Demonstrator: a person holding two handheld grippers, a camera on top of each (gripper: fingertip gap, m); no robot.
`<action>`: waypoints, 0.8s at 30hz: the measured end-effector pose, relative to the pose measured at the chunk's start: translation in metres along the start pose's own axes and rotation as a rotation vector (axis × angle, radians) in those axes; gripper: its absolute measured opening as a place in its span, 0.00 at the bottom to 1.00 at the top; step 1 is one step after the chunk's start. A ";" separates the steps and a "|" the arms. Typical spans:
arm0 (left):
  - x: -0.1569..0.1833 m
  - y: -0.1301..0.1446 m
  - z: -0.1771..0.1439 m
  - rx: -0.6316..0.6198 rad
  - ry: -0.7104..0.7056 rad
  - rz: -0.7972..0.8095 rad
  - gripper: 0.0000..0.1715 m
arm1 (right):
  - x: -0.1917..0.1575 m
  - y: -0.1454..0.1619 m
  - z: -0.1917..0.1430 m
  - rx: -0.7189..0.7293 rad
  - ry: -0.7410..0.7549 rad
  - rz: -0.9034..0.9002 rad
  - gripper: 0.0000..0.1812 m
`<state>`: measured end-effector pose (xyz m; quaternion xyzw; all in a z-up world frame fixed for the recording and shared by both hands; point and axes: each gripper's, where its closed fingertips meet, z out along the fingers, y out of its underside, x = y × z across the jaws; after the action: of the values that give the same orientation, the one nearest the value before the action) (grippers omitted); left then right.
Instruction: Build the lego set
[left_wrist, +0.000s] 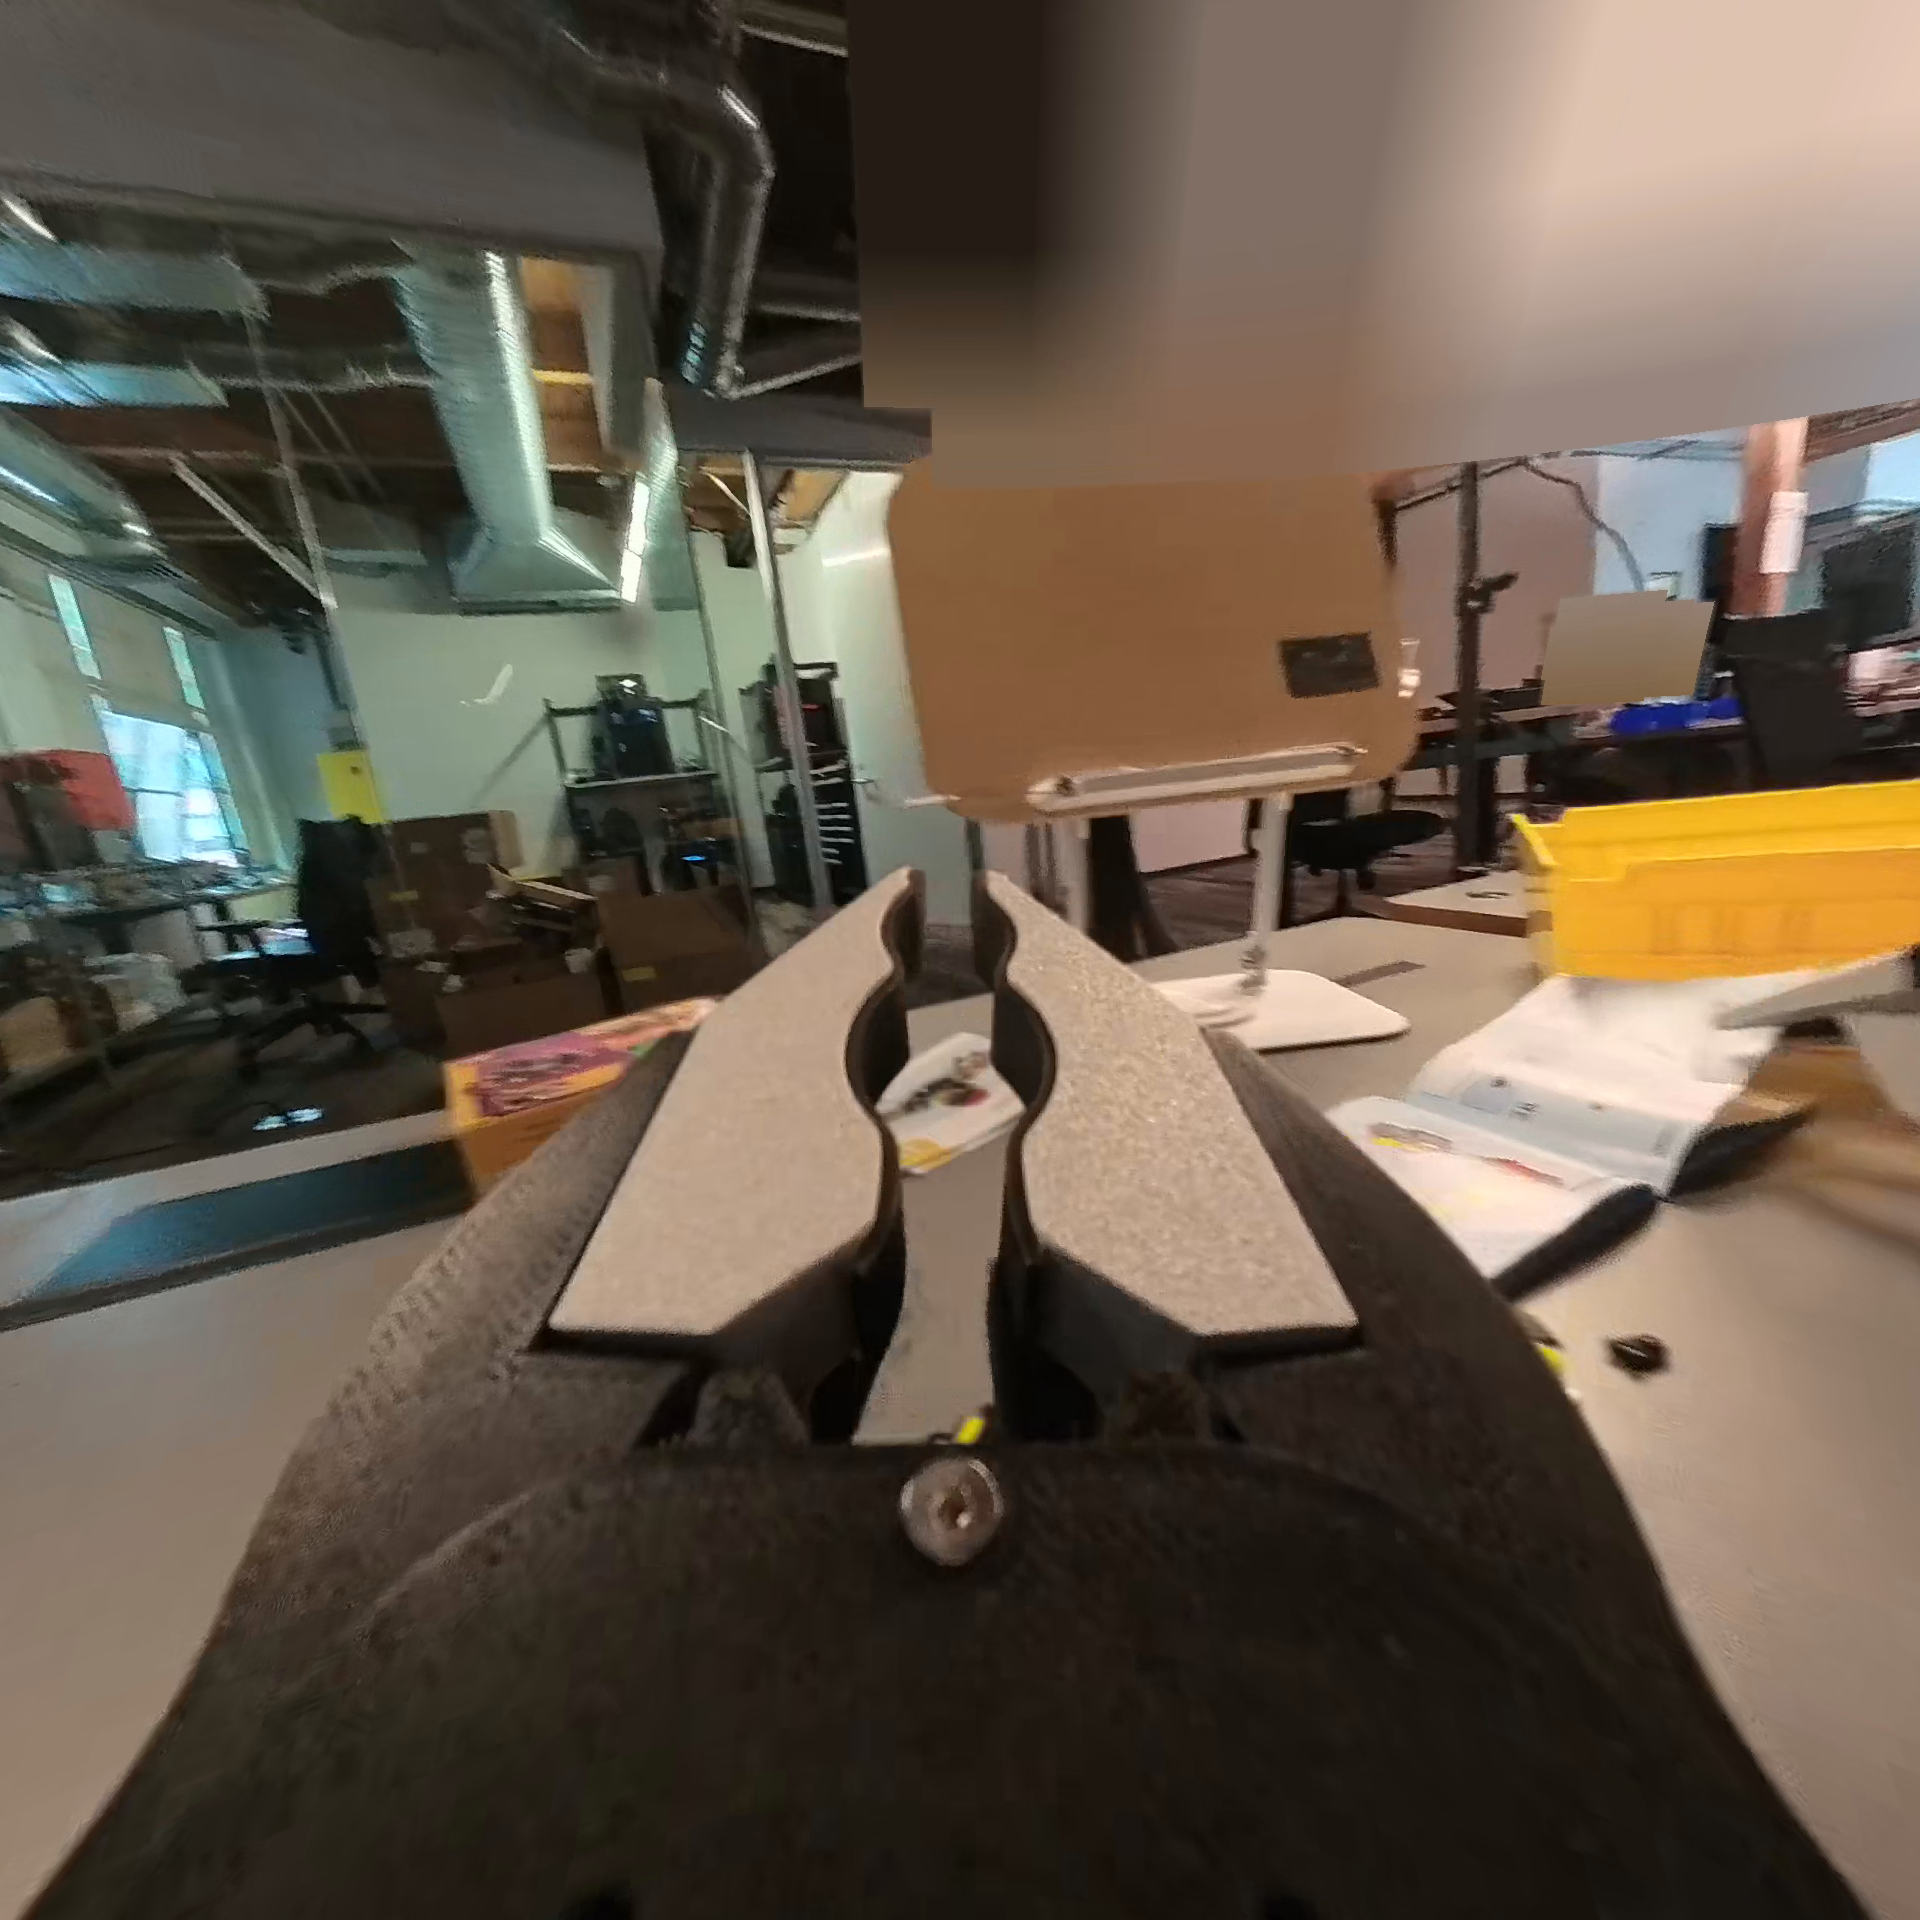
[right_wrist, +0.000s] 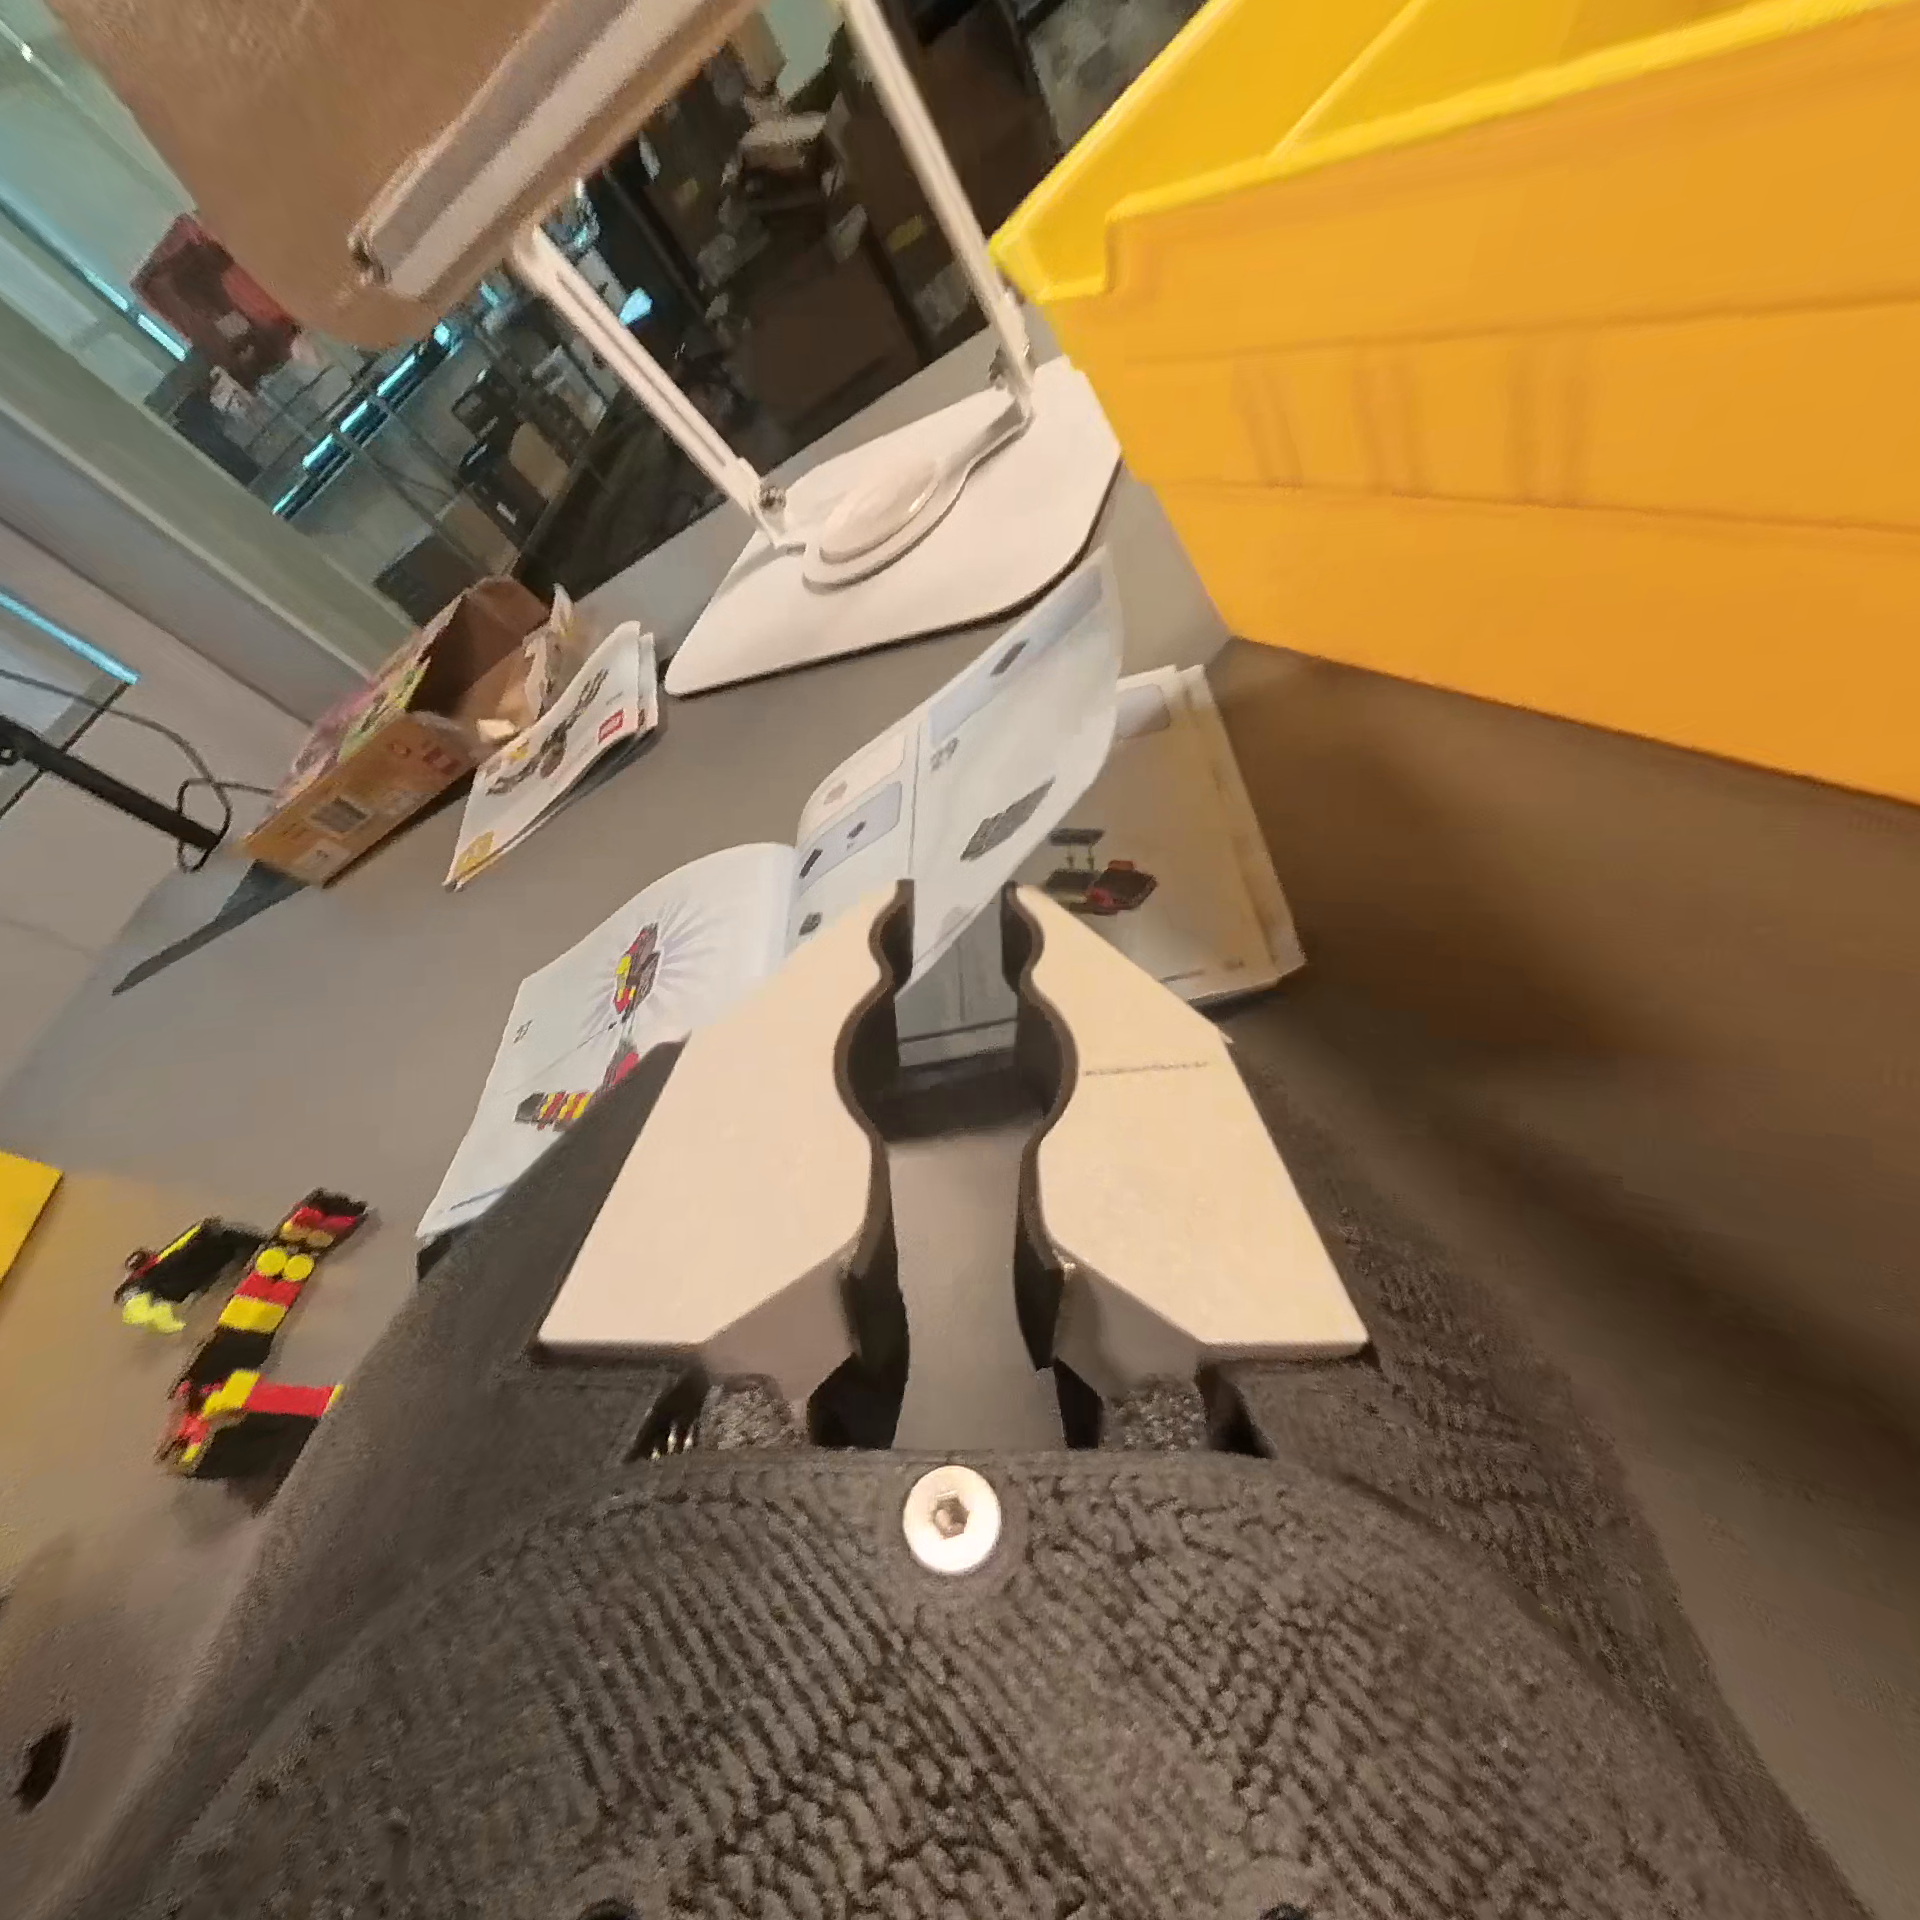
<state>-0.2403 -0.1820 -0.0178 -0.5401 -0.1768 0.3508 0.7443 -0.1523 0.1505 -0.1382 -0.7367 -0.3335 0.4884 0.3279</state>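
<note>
An open instruction booklet lies on the grey table; it also shows in the left wrist view. My right gripper is shut on one of its pages, which stands curled up off the booklet. A partly built black, red and yellow lego model lies to the gripper's left, with a smaller black and yellow piece beside it. My left gripper hovers above the table, jaws nearly together and empty. The right gripper's tip shows over the booklet.
A yellow bin stands close on the right. A white stand base carries a raised cardboard panel. A second booklet and an open lego box lie farther left. A small black piece lies on the table. The left gripper's tips are roughly 35 cm from the right gripper's. My right gripper's tips are some 20 cm from the small black piece.
</note>
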 end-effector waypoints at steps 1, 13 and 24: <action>-0.010 -0.004 -0.002 0.010 -0.030 0.008 0.04 | 0.003 -0.006 -0.002 0.038 0.016 -0.007 0.09; -0.057 0.007 -0.008 -0.044 -0.122 0.060 0.06 | -0.015 -0.066 -0.047 0.562 0.214 -0.479 0.15; -0.046 0.025 -0.004 -0.098 -0.071 0.075 0.06 | -0.074 -0.037 -0.034 0.557 0.116 -0.912 0.11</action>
<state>-0.2783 -0.2133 -0.0371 -0.5694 -0.1999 0.3883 0.6965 -0.1485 0.1065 -0.0605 -0.4280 -0.4589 0.3248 0.7076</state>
